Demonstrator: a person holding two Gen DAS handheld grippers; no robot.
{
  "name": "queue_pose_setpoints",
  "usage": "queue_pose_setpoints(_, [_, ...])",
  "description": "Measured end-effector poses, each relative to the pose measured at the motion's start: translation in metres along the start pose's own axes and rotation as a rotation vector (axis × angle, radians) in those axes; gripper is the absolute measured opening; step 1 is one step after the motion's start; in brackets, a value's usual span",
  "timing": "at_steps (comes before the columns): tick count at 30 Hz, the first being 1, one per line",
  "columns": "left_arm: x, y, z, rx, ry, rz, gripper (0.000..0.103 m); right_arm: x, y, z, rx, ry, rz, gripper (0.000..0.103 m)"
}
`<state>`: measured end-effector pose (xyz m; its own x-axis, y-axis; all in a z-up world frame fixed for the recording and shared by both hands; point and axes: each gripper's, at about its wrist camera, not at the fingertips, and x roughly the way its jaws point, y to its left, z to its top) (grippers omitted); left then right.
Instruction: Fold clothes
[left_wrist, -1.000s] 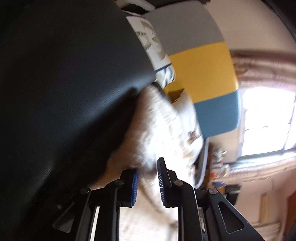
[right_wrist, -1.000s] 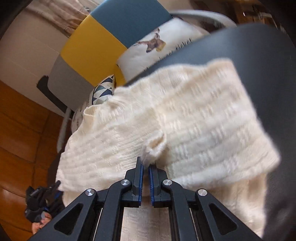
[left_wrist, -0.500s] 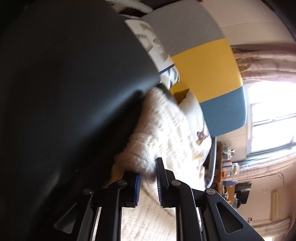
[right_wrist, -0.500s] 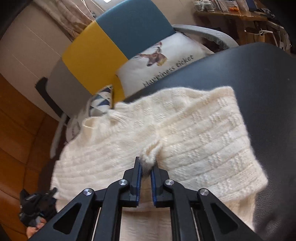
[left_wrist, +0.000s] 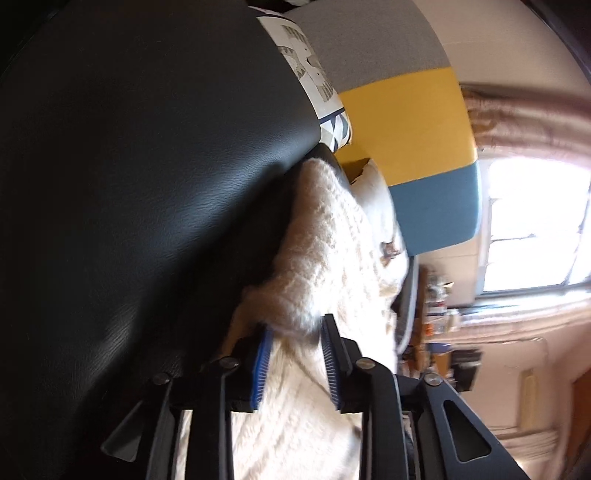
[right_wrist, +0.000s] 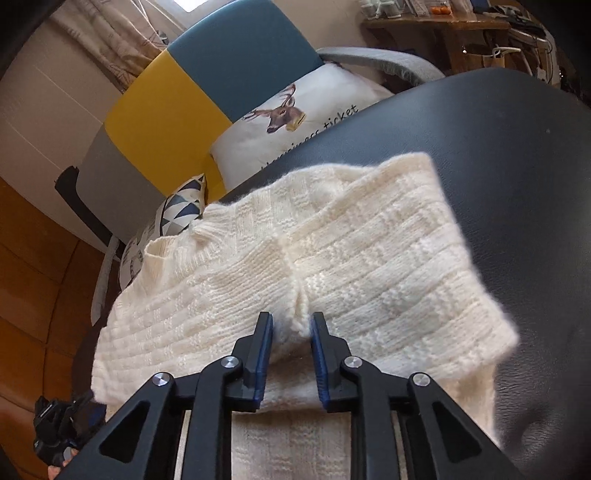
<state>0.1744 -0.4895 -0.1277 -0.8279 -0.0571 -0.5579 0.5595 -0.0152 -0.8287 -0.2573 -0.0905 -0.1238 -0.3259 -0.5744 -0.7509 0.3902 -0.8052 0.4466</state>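
Left wrist view: the left gripper (left_wrist: 297, 328) stood at the near edge of a cream knitted sweater (left_wrist: 332, 240) lying on a black leather surface (left_wrist: 147, 166). Its jaws were opening, with a fluffy fold of the knit between them; the pads no longer appeared to press it. Bare leather lay open to the left of the claw. Ahead and right, a grey, yellow and blue chair (left_wrist: 406, 122) with cushions closed off the far edge.

Right wrist view: the right gripper (right_wrist: 291, 325) was at the middle of the sweater's (right_wrist: 369, 266) folded near edge. Its jaws were opening too, a raised pinch of knit standing between the pads, loosely if at all touched. The sweater spread ahead and to both sides of the claw. Clear leather (right_wrist: 498, 147) lay right and beyond. A deer-print cushion (right_wrist: 295, 122) bordered the far edge.
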Motion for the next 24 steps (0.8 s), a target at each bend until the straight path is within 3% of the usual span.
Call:
queue_pose_setpoints(3, [-0.017,0.0,0.006,0.001,-0.001,-0.027,0.039,-0.025,0.015,0.005,-0.074,-0.074,0.011,0.026])
queue_pose_setpoints(7, [-0.034,-0.007,0.027,0.065,-0.053,0.008,0.045,-0.028,0.065,0.003,-0.252,-0.037,0.13,0.026])
queue_pose_setpoints(9, [-0.037,-0.011,0.041,0.096,-0.076,0.033,0.052,-0.016,0.086,-0.004,-0.333,0.01,0.098,0.026])
queue_pose_setpoints(13, [-0.016,-0.02,0.056,0.145,0.017,0.026,0.054,0.01,0.122,-0.016,-0.472,0.101,0.026,0.026])
queue_pose_setpoints(19, [0.027,-0.035,0.045,0.318,0.169,0.115,0.056,0.037,0.096,-0.022,-0.466,0.119,-0.146,0.027])
queue_pose_setpoints(20, [0.031,-0.036,0.042,0.349,0.186,0.122,0.049,0.038,0.093,-0.022,-0.466,0.114,-0.147,0.027])
queue_pose_setpoints(21, [0.033,-0.039,0.04,0.386,0.176,0.137,0.019,0.038,0.091,-0.023,-0.467,0.107,-0.139,0.027])
queue_pose_setpoints(24, [0.033,-0.048,0.038,0.46,0.135,0.144,0.013,0.04,0.091,-0.029,-0.507,0.081,-0.138,0.027])
